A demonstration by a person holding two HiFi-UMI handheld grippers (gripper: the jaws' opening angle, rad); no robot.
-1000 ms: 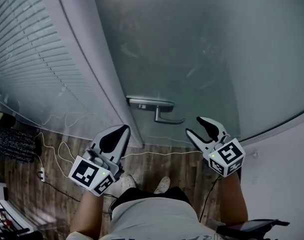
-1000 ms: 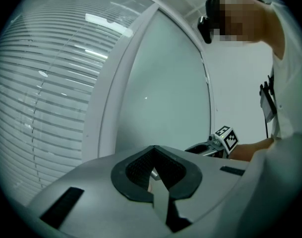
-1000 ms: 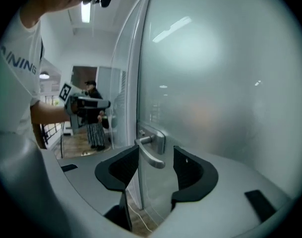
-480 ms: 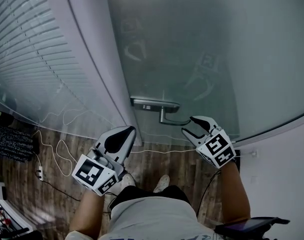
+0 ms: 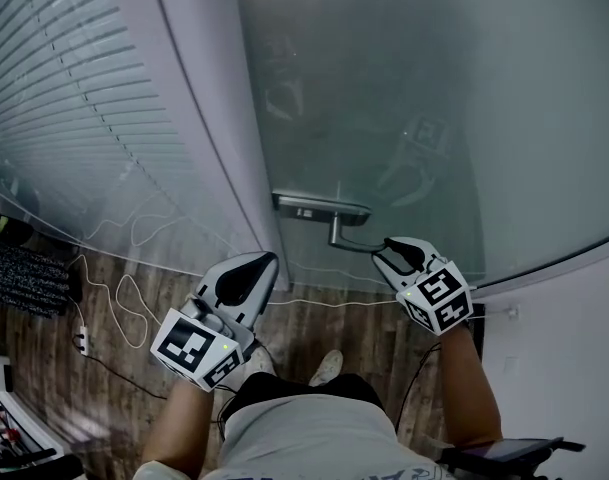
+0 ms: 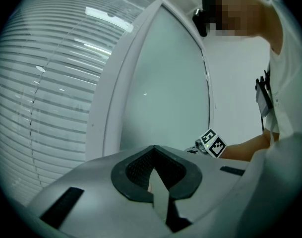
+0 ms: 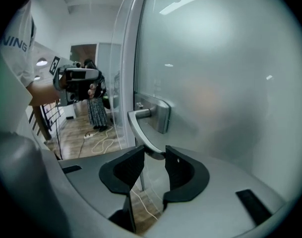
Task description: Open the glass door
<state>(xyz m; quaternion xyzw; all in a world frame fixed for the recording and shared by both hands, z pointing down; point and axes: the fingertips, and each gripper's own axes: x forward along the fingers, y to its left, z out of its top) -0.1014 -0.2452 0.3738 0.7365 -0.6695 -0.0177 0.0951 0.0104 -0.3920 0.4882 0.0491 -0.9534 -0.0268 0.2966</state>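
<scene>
- glass door (image 5: 404,88): frosted pane fills the head view from 12 to 3 o'clock and stands closed against the pale frame post (image 5: 219,118).
- door handle (image 5: 349,240): a metal lever on a plate, just off centre toward 4 o'clock. its free end points to 3 o'clock.
- right gripper (image 5: 387,253): reaches the lever from 4 o'clock. its jaws have just been closing, with the lever's tip between them. in the right gripper view the tip (image 7: 151,150) sits across the gap, and both dark pads (image 7: 133,163) meet it at partial width.
- left gripper (image 5: 267,259): at 8 o'clock of the handle, by the foot of the post, apart from the door. fingers are together with nothing between them.
- slatted blinds (image 5: 54,98): behind the side glass, 9 to 11 o'clock.
- white cable (image 5: 124,298): loose on the wood floor at 8 o'clock.
</scene>
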